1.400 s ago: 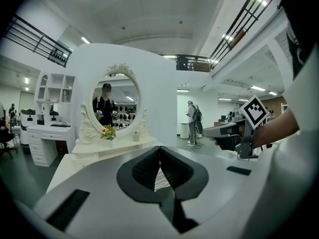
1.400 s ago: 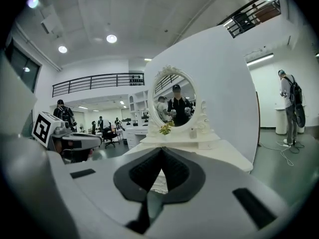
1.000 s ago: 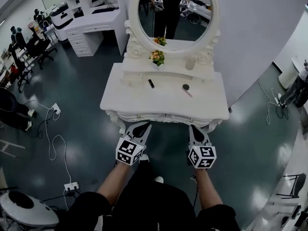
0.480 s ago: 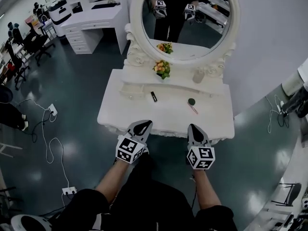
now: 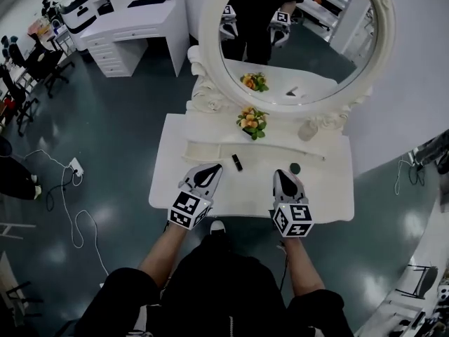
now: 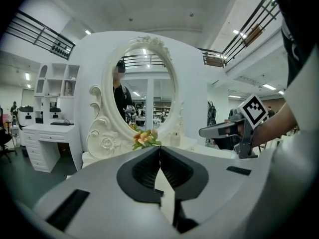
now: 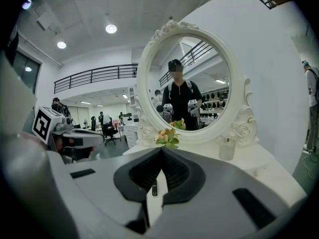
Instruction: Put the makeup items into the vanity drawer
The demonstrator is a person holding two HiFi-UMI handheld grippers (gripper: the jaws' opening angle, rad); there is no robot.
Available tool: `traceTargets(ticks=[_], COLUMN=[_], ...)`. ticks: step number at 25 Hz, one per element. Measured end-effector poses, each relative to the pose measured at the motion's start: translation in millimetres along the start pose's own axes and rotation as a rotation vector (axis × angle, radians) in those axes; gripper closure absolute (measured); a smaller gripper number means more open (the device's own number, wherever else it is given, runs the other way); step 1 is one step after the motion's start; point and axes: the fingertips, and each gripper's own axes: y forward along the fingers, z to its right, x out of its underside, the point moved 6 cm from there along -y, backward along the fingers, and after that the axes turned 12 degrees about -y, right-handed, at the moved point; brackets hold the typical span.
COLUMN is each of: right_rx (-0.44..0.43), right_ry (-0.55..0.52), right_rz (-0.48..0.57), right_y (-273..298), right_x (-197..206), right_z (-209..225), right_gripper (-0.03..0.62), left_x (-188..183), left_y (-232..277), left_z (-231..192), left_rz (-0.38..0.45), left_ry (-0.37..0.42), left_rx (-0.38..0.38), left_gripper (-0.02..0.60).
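On the white vanity top (image 5: pixel 175 160) lies a small black stick-shaped makeup item (image 5: pixel 237 162), with a round dark compact (image 5: pixel 295 167) to its right. My left gripper (image 5: pixel 212 168) hovers shut and empty over the front of the top, just left of the black stick. The right gripper (image 5: pixel 279 175) is shut and empty, just left of and in front of the compact. In the right gripper view the black stick (image 7: pixel 154 187) shows in the slit behind the right gripper's (image 7: pixel 161 148) closed tips. In the left gripper view the left gripper (image 6: pixel 159 147) points at the mirror. No drawer front is visible.
An oval mirror (image 5: pixel 302 41) in an ornate white frame stands at the back, with a small flower bunch (image 5: pixel 252 120) and a clear bottle (image 5: pixel 306 130) on the raised shelf. A white desk (image 5: pixel 133 27) and office chairs (image 5: pixel 31 69) stand far left. Cables (image 5: pixel 66 188) lie on the floor.
The vanity has come much closer in the head view. Both grippers, earlier short of its front edge, now hover over the tabletop. Their jaws stayed shut.
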Motion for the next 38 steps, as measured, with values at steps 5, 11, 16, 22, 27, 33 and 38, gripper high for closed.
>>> traceTargets(ticks=[5, 11, 16, 22, 27, 33, 38], right_rx=[-0.007, -0.016, -0.048, -0.099, -0.143, -0.182, -0.205], right_ry=[-0.012, -0.027, -0.03, -0.049, -0.069, -0.07, -0.082], right_rz=[-0.011, -0.01, -0.012, -0.055, -0.115, -0.182, -0.243], right_y=[37, 58, 73, 94, 110, 127, 137], right_x=[-9, -9, -3, 14, 40, 70, 90], right_z=[-6, -10, -16, -22, -32, -39, -45], right_gripper=[0.591, 0.589, 0.589, 0.588, 0.583, 0.549, 0.448], left_x=[-8, -5, 1, 5, 17, 31, 36], left_y=[13, 22, 24, 29, 31, 28, 18], left_z=[-37, -54, -63, -69, -74, -83, -93], left_rz=[0.01, 0.01, 0.001, -0.002, -0.03, -0.05, -0.051], left_ry=[-0.017, -0.04, -0.053, -0.07, -0.087, -0.11, -0.137], left_rx=[-0.003, -0.001, -0.02, -0.044, -0.063, -0.099, -0.137], left_gripper=[0.56, 0.56, 0.56, 0.56, 0.56, 0.56, 0.56])
